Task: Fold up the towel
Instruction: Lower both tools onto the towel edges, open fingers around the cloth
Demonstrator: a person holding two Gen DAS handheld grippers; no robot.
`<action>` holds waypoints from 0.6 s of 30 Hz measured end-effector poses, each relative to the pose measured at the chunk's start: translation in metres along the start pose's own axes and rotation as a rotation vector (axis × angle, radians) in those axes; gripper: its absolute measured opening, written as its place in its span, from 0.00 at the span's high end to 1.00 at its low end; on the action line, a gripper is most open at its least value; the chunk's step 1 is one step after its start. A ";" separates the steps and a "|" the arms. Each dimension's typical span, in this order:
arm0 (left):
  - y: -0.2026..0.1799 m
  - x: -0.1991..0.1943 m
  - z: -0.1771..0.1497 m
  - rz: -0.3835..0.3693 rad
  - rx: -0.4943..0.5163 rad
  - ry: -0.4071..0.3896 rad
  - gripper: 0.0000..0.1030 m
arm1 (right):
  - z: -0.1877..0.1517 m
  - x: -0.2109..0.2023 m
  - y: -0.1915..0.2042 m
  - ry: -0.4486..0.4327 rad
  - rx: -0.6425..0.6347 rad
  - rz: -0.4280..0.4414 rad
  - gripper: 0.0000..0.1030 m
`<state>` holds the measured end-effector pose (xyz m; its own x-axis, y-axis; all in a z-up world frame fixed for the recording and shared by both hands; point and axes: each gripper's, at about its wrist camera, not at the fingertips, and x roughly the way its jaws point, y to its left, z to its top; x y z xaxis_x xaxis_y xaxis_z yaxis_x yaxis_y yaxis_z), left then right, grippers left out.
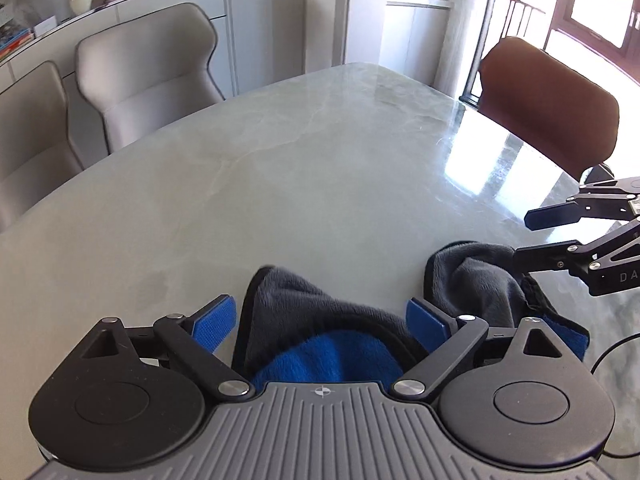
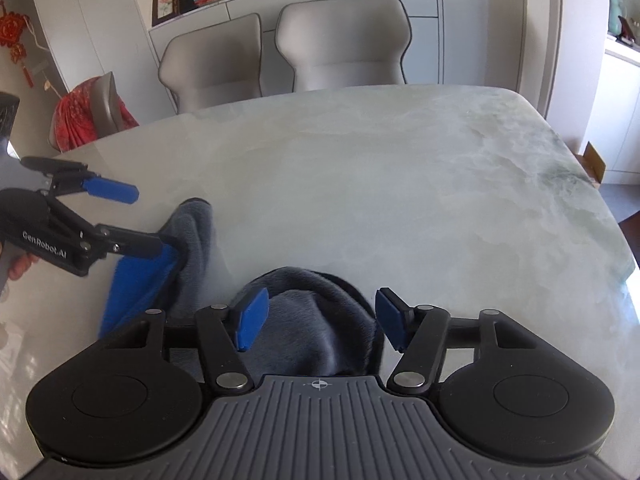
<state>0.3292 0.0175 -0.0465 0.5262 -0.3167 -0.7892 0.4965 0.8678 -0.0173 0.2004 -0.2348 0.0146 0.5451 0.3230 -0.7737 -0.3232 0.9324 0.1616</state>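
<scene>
Lying on the near part of the marble table (image 1: 320, 152), the towel (image 1: 316, 320) shows a grey fleece face and a bright blue underside, and it is bunched into two raised humps rather than flat. Left of the towel's middle, the left gripper (image 1: 320, 326) stands with its blue-padded fingers (image 1: 214, 326) spread wide; one hump of grey cloth rises between them, with blue fabric showing close to the gripper body, and the pads do not press on it. In the right wrist view this same gripper (image 2: 140, 220) comes in from the left edge, its upper finger lifted clear and its lower finger touching the towel's (image 2: 312, 320) edge where grey meets blue. To the right of that hump, the right gripper (image 2: 316, 318) is likewise spread open, a rounded fold of grey fleece sitting between its fingers (image 2: 252, 320) without being pinched. From the left wrist view, the right gripper (image 1: 524, 236) enters at the right edge, its lower finger against the towel's second hump. Beyond the towel, two grey chairs (image 2: 340, 44) stand at the table's far edge, and a brown chair (image 1: 548, 104) at its right end.
</scene>
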 end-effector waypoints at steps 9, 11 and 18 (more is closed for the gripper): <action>0.007 0.044 0.019 -0.062 0.057 0.076 0.20 | 0.006 0.024 -0.017 0.023 -0.017 0.013 0.52; 0.008 0.049 0.020 -0.073 0.056 0.085 0.20 | 0.007 0.029 -0.021 0.028 -0.021 0.016 0.52; 0.008 0.059 0.023 -0.065 0.054 0.127 0.20 | 0.009 0.044 -0.018 0.068 -0.026 0.051 0.51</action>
<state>0.3798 -0.0024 -0.0790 0.4012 -0.3178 -0.8591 0.5650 0.8240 -0.0409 0.2370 -0.2355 -0.0172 0.4734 0.3576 -0.8050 -0.3700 0.9101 0.1867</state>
